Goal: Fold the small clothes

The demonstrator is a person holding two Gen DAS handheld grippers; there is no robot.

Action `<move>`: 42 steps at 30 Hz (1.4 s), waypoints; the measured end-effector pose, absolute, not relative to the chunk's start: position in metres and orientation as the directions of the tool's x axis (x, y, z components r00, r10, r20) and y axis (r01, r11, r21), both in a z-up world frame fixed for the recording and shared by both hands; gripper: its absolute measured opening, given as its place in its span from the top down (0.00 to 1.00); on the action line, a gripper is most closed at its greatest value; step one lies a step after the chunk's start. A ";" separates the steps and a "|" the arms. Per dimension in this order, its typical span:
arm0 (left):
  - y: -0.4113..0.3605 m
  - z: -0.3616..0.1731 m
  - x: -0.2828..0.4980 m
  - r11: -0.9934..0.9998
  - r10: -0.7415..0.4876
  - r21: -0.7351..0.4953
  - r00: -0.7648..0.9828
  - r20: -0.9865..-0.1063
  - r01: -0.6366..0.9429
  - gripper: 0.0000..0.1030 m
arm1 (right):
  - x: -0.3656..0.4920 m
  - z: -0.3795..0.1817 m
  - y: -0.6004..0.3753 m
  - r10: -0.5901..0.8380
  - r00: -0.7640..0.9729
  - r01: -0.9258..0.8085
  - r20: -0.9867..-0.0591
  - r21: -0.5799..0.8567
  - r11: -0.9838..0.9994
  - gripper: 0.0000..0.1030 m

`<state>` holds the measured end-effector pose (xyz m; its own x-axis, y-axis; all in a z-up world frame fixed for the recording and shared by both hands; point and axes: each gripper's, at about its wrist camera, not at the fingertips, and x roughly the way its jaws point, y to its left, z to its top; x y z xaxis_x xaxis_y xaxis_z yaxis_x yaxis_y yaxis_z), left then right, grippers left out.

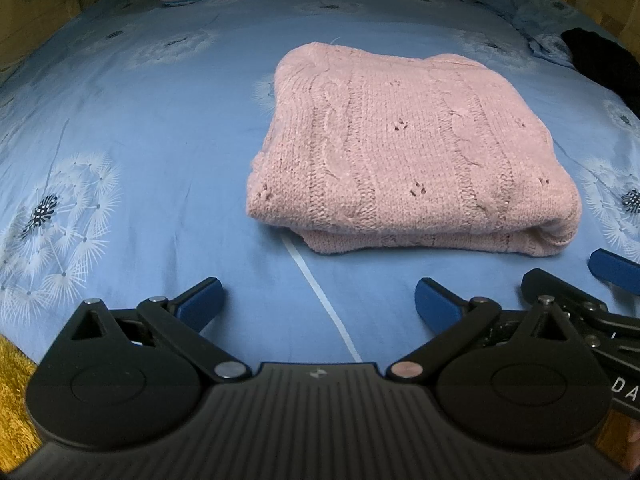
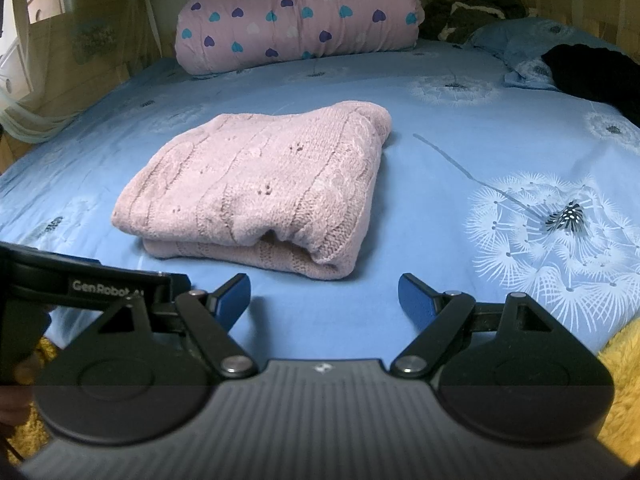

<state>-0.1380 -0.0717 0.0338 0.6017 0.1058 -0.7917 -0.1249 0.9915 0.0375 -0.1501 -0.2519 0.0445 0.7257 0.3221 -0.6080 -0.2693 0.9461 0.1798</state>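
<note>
Right wrist view shows more of the heart-print pink roll at the bed head and wooden furniture at far left; the left wrist view crops that roll at the top edge. Pink cable-knit sweater lies folded into a thick rectangle on the blue dandelion-print sheet, layers stacked, rounded fold facing the cameras. Left gripper jaws wide apart, nothing between them. Right gripper likewise spread wide, empty, just short of the sweater. Black garment at the right edge is cut off. Dark heap behind the roll is too blurry to identify.
</note>
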 end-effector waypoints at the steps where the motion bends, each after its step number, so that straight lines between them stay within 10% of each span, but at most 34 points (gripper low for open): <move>1: -0.072 0.034 -0.138 0.991 0.106 0.037 0.602 -0.792 -0.125 0.00 | -0.150 0.044 -0.252 0.322 0.726 -0.269 -0.608 0.180 0.946 0.20; 42: -0.072 0.034 -0.139 0.992 0.108 0.043 0.602 -0.791 -0.122 0.00 | -0.151 0.045 -0.251 0.320 0.727 -0.266 -0.607 0.180 0.947 0.20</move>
